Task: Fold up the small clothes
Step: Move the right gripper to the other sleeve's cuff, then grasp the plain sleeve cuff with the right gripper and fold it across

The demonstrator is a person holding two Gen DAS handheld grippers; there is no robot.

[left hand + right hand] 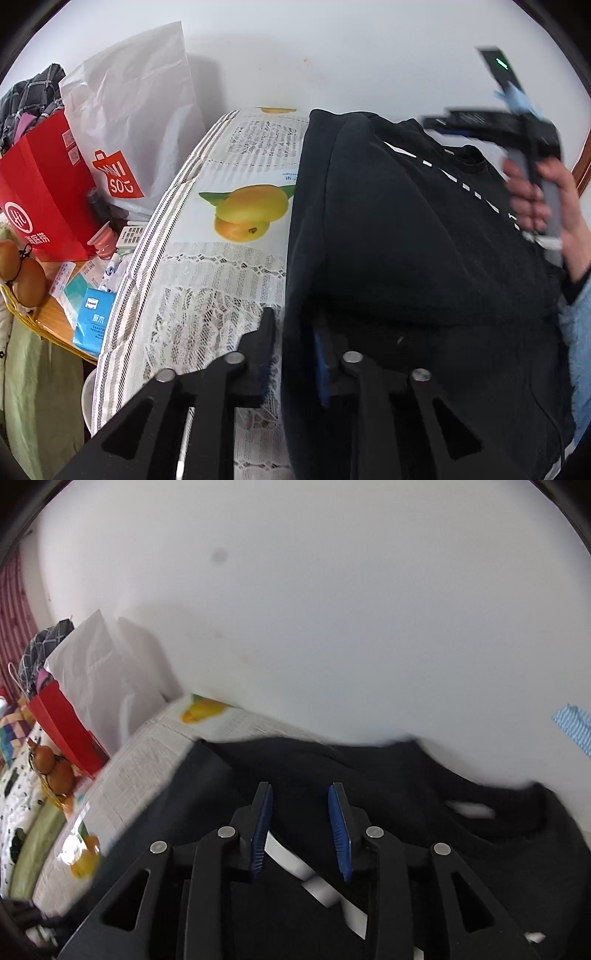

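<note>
A black garment [406, 240] with a white dashed print lies on a lace tablecloth [207, 280] printed with fruit. My left gripper [291, 332] is low at the garment's left edge. Its jaws stand apart with that edge between them, and lace shows between the left pad and the cloth. In the right wrist view my right gripper [301, 801] hovers over the same black garment [388, 775] with its blue pads apart and nothing pinched. A white stripe of the print [288, 853] shows under it. A hand [535, 206] holds that gripper, blurred, at the garment's far right.
Left of the table stand a red paper bag [40, 199] and a white shopping bag [136, 110]. Below them lie brown fruits [22, 273], a blue packet [92, 317] and small clutter. A white wall closes the back. A light-blue fuzzy sleeve [580, 332] is at the right edge.
</note>
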